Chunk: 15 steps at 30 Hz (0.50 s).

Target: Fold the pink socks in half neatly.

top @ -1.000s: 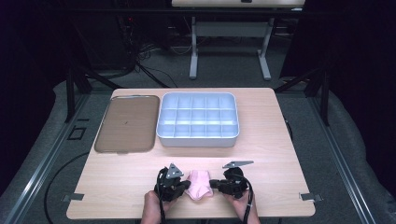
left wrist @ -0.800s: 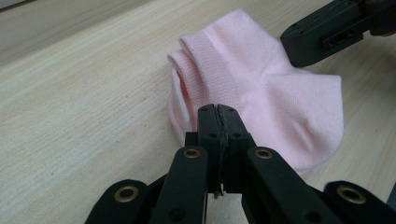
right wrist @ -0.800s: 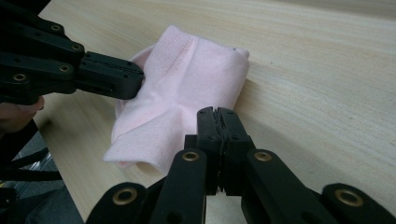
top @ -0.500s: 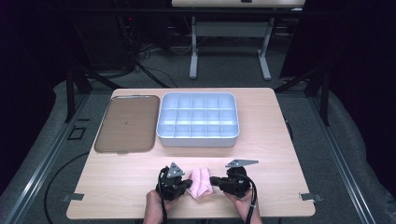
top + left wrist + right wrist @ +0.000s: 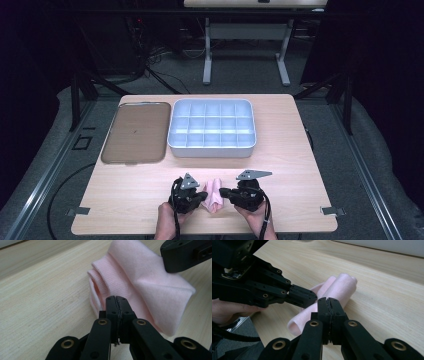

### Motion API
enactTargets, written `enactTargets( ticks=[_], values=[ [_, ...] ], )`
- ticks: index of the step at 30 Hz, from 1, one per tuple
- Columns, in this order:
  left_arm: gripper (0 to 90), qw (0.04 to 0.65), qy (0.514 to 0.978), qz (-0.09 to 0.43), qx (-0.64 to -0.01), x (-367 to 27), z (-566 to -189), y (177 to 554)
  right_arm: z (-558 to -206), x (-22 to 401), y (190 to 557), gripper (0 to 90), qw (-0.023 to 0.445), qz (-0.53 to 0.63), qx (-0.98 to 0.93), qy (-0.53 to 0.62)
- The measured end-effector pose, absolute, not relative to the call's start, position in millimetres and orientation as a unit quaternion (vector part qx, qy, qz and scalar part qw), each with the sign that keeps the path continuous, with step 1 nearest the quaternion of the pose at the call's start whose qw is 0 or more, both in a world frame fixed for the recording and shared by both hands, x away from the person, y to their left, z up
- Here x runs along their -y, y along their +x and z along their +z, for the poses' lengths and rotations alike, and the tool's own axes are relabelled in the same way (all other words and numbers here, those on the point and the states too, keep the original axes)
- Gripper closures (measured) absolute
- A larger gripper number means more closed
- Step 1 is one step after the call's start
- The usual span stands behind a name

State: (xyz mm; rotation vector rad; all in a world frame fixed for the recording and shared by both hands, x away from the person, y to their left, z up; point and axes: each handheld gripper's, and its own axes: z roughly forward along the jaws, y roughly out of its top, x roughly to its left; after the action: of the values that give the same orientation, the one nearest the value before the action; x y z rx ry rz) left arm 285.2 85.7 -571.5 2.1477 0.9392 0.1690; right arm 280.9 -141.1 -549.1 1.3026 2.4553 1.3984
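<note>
Pink folded cloth lies on the wooden table close to its near edge, between the left gripper and the right gripper, whose tips point at each other across it. Each gripper's own view shows its black fingers pressed flat together with nothing between them, the left pair resting against the cloth's ribbed edge and the right pair just beside the roll. Farther off sit a brown tray at the left and, beside it, a pale blue divided bin.
</note>
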Motion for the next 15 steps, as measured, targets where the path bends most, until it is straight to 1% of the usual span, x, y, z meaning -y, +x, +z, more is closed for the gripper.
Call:
enactTargets(
  ticks=[15],
  values=[
    [88.8,0.397,0.842,0.062,-0.359,-82,-574,288,-551,120,282,89.6,0.019,0.444,-0.803,0.397]
  ],
)
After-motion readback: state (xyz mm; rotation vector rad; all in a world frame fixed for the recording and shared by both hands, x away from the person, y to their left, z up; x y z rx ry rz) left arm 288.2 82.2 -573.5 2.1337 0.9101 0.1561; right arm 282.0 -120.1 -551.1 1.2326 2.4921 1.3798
